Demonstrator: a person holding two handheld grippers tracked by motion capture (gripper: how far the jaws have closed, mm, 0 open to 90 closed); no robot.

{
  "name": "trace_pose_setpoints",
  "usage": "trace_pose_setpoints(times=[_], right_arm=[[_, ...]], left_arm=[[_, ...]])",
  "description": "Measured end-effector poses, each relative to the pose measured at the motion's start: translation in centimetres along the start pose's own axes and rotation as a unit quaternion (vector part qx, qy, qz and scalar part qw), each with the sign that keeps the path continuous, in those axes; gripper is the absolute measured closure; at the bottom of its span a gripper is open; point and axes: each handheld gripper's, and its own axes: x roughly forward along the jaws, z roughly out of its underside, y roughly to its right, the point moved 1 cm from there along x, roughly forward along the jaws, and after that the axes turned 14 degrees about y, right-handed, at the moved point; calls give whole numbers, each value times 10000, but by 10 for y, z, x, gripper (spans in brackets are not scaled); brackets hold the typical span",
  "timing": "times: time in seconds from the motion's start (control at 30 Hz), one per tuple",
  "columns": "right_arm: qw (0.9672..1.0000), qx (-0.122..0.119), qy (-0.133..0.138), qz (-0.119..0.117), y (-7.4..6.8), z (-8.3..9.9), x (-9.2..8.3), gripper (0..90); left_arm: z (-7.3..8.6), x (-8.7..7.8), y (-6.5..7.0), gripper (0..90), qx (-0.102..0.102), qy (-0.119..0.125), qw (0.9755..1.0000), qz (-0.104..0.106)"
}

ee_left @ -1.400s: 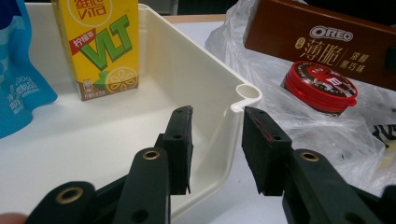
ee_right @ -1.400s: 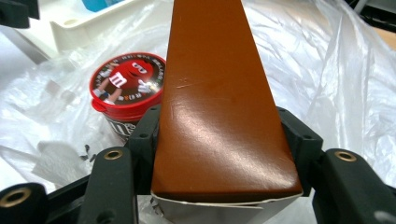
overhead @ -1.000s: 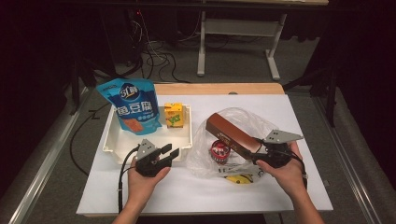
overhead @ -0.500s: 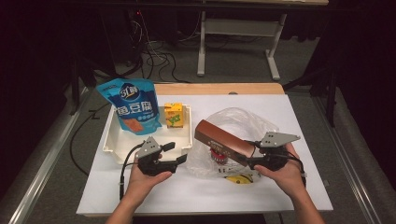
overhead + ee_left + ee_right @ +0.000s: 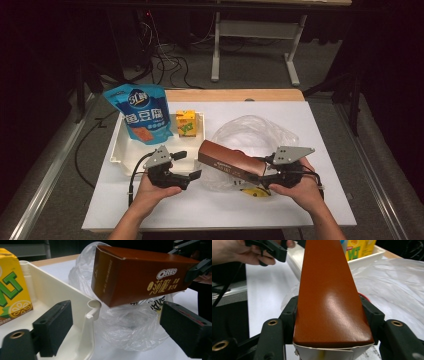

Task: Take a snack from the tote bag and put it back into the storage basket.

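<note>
Right claw (image 5: 260,176) is clamped on the near end of the brown Oreo box (image 5: 231,164), one pad on each long side; you see the grip square-on in the right gripper view (image 5: 329,322). The box hangs clear of the counter (image 5: 320,130), sticking out ahead of that claw over the clear plastic bag (image 5: 255,132), far end toward the white tray (image 5: 116,150). Left claw (image 5: 189,165) has just been opening and now stands wide with nothing between the jaws; in its own view the box's free end (image 5: 140,277) sits just ahead and above, with the tray rim (image 5: 93,306) between the jaws.

Doing it well, as I judge it: keep the right squeeze steady, since the box is long and levered from one end, so it could sag or twist. Carry it level, lift the far end over the tray rim, and set it down beside the yellow carton (image 5: 186,123) before letting go. Keep the left claw off the bag so the film doesn't drag along.

Readable text: "OREO" in white on the box side, with yellow Chinese characters beneath. The yellow carton shows green letters "VLT", partly cut off. The blue pouch (image 5: 142,114) has big white Chinese characters and a round logo, too small to read. A yellow thing (image 5: 254,192) lies under the box, unclear what.
</note>
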Motion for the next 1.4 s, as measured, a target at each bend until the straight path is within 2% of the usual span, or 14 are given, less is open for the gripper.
trace_pose_setpoints(times=[0.1,0.2,0.4,0.6,0.63,0.9,1.17,1.27,1.37,1.4], right_arm=[[9999,-60,-35,-97,-2,1,3,446],[9997,-110,-64,-198,-5,1,5,446],[9991,-145,-86,-378,-9,2,8,446],[9986,-169,-79,-505,-11,3,9,446],[9985,-166,-90,-514,-11,3,9,446],[9976,-196,-75,-665,-13,3,11,446],[9971,-131,-36,-750,-11,4,10,446],[9967,-120,-22,-800,-10,5,10,445],[9955,-42,12,-942,-7,7,8,443],[9949,29,25,-1006,-5,8,6,438]], left_arm=[[-1,6,0,50,83,5,9998,179],[-3,12,-1,11,70,43,9993,352],[0,20,0,2,112,8,9978,646],[2,22,0,7,23,72,9956,938],[2,22,0,9,33,58,9956,934],[5,25,1,64,-68,111,9928,1187],[5,24,4,136,44,106,9913,1313],[7,22,5,166,165,147,9908,1338],[6,18,5,229,243,202,9889,1451],[6,15,6,261,242,268,9870,1564]])
